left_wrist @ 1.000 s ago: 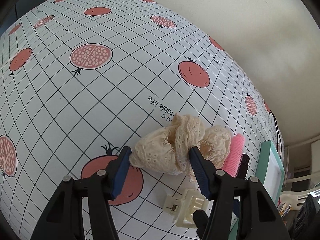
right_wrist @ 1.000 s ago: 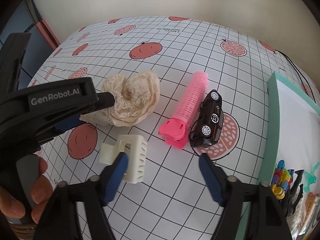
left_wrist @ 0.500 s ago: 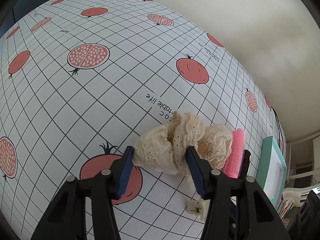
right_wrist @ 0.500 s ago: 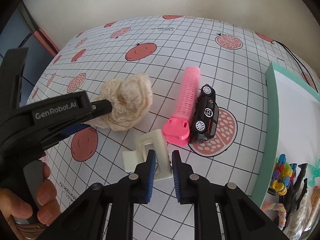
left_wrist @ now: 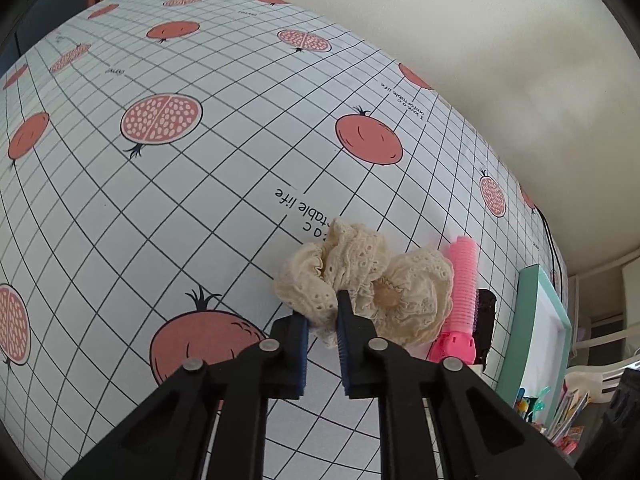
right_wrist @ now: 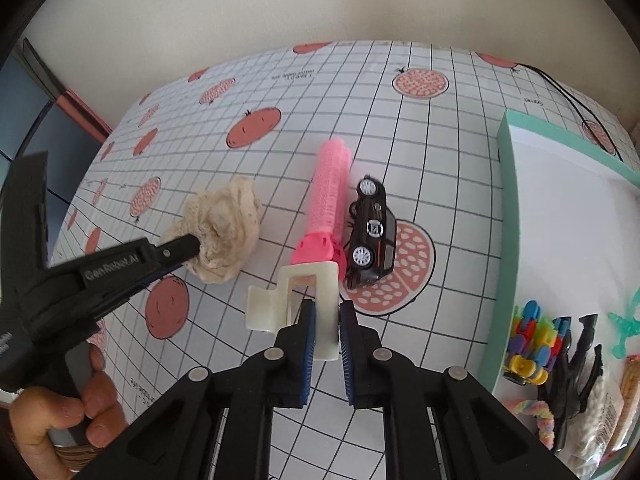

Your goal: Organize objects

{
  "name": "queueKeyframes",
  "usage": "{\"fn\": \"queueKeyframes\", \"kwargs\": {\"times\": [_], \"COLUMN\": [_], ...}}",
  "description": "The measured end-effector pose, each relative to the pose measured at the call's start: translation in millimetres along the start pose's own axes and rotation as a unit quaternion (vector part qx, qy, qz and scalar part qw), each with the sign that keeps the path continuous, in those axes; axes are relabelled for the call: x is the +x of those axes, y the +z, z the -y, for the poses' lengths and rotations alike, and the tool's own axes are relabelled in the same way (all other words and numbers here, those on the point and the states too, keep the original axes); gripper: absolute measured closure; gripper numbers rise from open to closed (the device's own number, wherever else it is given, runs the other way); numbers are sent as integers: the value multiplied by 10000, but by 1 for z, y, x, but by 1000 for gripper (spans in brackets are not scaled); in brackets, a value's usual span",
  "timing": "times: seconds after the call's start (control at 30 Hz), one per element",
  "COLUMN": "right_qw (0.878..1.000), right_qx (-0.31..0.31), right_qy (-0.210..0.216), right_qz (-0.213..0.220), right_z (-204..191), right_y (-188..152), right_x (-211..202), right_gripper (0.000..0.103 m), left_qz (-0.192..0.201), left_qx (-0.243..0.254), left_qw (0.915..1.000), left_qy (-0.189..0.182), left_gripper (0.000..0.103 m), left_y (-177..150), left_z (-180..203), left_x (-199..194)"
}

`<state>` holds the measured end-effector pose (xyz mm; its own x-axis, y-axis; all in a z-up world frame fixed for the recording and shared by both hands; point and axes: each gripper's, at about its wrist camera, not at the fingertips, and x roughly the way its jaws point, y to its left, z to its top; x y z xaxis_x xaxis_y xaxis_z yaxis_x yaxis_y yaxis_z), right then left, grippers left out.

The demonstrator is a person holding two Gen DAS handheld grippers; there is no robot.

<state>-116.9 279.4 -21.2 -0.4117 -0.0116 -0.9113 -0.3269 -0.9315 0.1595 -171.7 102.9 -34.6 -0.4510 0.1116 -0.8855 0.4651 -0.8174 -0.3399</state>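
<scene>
Pinching frilly cream scrunchie [left_wrist: 360, 280], left gripper [left_wrist: 322, 328]; right gripper [right_wrist: 327, 330] clamping ivory claw clip [right_wrist: 296, 300].

Scrunchie [right_wrist: 224, 232] left of hair roller [right_wrist: 330, 204]; toy car [right_wrist: 372, 236] right, touching; box [right_wrist: 506, 200] farther right.

Left hand-held gripper [left_wrist: 322, 322] is clamped on the near frill of the cream scrunchie [left_wrist: 360, 284], blue pads [left_wrist: 301, 354] pinching the lace. The scrunchie sits bunched on the pomegranate-print surface [left_wrist: 180, 184]. Just right of it lies the pink roller [left_wrist: 462, 300], a black toy [left_wrist: 486, 320] against its far side, and beyond that the teal tray [left_wrist: 520, 320].
</scene>
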Motion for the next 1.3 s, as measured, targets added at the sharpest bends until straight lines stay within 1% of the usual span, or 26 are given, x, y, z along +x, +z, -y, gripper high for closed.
{"fn": "queueKeyframes", "kwargs": {"times": [0.1, 0.23, 0.33, 0.43, 0.6, 0.77, 0.97, 1.3], "right_qw": [10000, 9998, 9996, 9994, 9987, 9978, 9961, 9898], "right_qx": [27, 78, 135, 139, 177, 283, 575, 1182], "right_qy": [49, 103, 150, 162, 187, 140, -38, -309], "right_qz": [78, 160, 214, 285, 438, 578, 667, 737], "right_z": [0, 4, 6, 7, 12, 24, 54, 121], "right_y": [3, 6, 8, 10, 14, 17, 17, 9], "right_x": [-7, -16, -23, -29, -43, -56, -69, -91], "right_gripper": [90, 90, 90, 90, 90, 90, 90, 90], "left_qz": [76, 288, 578, 906, 1450, 1783, 1899, 1744], "left_qx": [16, 10, 43, 36, 101, 250, 576, 1155], "left_qw": [10000, 9996, 9982, 9959, 9894, 9837, 9800, 9767], "left_qy": [-8, 31, 128, 68, 41, 1, -128, -485], "left_gripper": [93, 94, 95, 95, 95, 95, 95, 95], "left_y": [1, 2, 4, 8, 10, 7, -1, -27], "left_z": [1, 2, 4, 6, 12, 22, 44, 88], "left_x": [-3, -11, -21, -33, -55, -71, -77, -76]}}
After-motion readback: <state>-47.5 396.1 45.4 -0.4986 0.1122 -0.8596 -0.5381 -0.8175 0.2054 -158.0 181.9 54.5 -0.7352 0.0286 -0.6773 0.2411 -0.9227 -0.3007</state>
